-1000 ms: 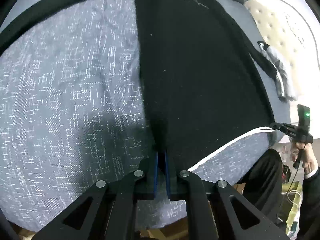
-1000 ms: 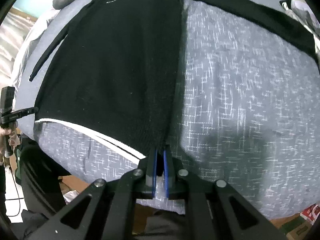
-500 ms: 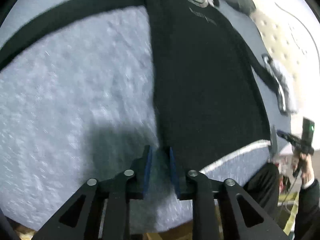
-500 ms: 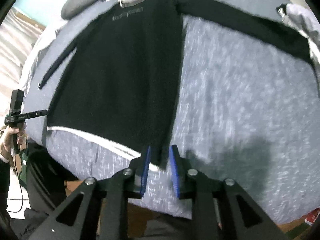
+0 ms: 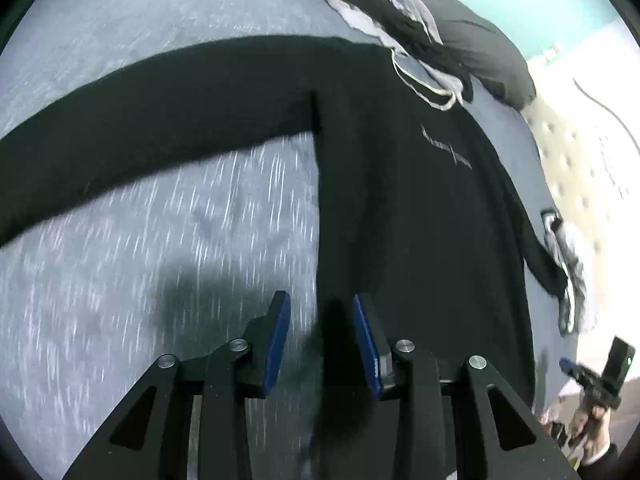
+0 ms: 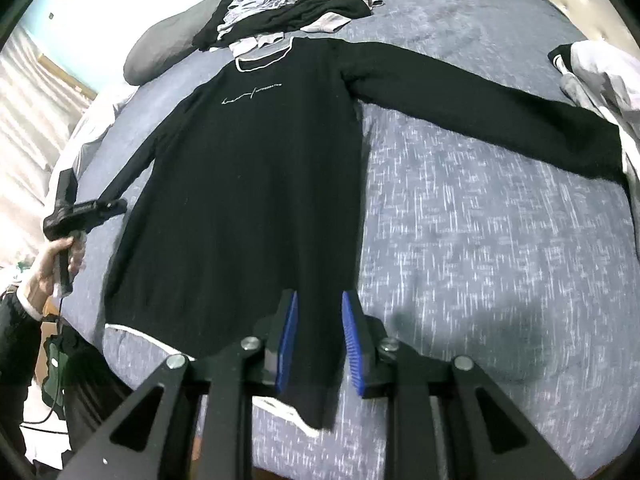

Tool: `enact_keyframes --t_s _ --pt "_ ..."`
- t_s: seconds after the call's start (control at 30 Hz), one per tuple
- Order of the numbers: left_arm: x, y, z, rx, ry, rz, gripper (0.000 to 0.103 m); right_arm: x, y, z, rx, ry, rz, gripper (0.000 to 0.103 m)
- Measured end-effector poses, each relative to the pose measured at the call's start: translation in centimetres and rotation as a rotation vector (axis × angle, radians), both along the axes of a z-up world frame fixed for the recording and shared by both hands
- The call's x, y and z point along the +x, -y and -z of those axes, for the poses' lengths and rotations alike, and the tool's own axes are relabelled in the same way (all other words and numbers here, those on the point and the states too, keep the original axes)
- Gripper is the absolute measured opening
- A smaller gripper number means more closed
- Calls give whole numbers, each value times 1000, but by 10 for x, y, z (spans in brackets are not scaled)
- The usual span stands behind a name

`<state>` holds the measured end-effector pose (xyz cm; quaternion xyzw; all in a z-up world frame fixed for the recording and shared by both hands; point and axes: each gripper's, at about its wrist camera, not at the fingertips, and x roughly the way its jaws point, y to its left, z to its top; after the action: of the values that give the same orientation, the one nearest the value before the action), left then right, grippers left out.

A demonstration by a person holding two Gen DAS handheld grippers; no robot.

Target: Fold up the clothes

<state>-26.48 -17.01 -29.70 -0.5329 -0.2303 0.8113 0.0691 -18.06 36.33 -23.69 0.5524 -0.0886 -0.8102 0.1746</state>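
Blue-grey flecked bedding (image 6: 480, 220) covers the bed that carries everything. Over it, the right gripper (image 6: 318, 332) hovers with its blue-padded fingers (image 6: 289, 336) apart, empty, above the hem corner of a black sweater (image 6: 248, 168). The left gripper (image 5: 322, 336) also has its fingers apart, holding nothing, over the sweater's side edge. The sweater lies flat, front up, sleeves spread outward. Beyond its collar sits a heap of clothes (image 6: 280, 12) against a grey pillow (image 6: 160, 52).

Illegible white chest print on sweater (image 6: 248, 184)
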Motion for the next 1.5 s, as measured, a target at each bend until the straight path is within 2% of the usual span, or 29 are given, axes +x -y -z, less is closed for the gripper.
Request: enact_keyframes --t_s 0.07,0.27,0.43,0.5,0.53,0.57,0.6,0.7,0.93,1.03,1.23,1.33,1.5 --pt "-14 0 4 1 -10 -12 36 -6 2 0 5 1 66 23" --pt "-58 1 16 5 -39 -47 36 -19 5 9 -12 10 73 23" --pt "-68 1 23 7 -54 -50 34 -27 6 19 -19 21 80 23" --pt "-71 -1 24 11 -57 -41 28 -31 7 23 -22 25 83 23" --pt "-72 -2 25 13 -59 -36 16 -32 7 25 -23 28 84 23" --pt "-73 -3 26 15 -60 -31 10 -33 8 27 -22 31 85 23" --pt "-74 -4 26 17 -62 -25 9 -33 8 29 -22 33 86 23" --pt "-72 -6 21 1 -78 -8 6 -35 9 32 -24 40 88 23" --pt "-70 16 10 -46 -76 -72 6 -34 9 31 -28 36 89 23" --pt "-73 19 16 -43 -55 -81 6 -33 9 30 -27 36 89 23" --pt "-68 16 12 -37 -65 -90 9 -33 6 28 -25 38 99 23" --pt "-56 15 5 -63 -59 -70 8 -33 5 28 -25 49 104 23" --pt "-19 11 -4 -84 -17 14 9 -31 4 30 -13 69 108 30"
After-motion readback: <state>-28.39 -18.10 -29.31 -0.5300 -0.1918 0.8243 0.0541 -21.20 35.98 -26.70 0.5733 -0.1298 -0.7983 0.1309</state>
